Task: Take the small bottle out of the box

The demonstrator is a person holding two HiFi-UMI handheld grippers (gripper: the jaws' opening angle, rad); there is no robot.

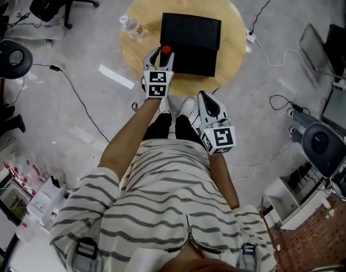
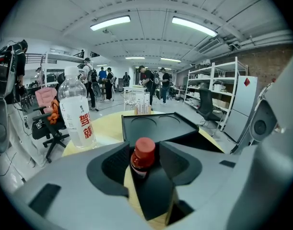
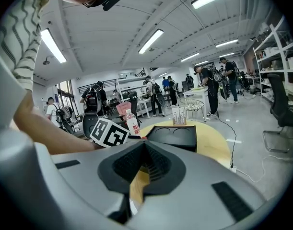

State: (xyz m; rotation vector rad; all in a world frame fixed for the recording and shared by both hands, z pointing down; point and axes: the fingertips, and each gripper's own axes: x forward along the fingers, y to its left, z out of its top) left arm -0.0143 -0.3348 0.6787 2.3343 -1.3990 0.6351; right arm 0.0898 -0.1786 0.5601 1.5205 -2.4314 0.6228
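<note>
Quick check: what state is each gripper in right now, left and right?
Left gripper: open, with the small red-capped bottle standing between its jaws, not clamped.
Right gripper: shut, nothing held.

Looking down on the person: short-slv shirt [image 1: 161, 208], off-white w/ thin dark wavy stripes. Same stripes on the slv [image 3: 26, 28] in the right gripper view. Dark bottoms [image 1: 160, 127], white shoes [image 1: 167, 103]. Left claw [image 1: 163, 52]: pale grey shell, black ribbed pads [image 2: 112, 164], and a cube [image 1: 157, 84] w/ blk-&-wht square markers at the back. Right claw [image 1: 202, 97]: same grey shell, same kind of marker cube [image 1: 220, 139].
</note>
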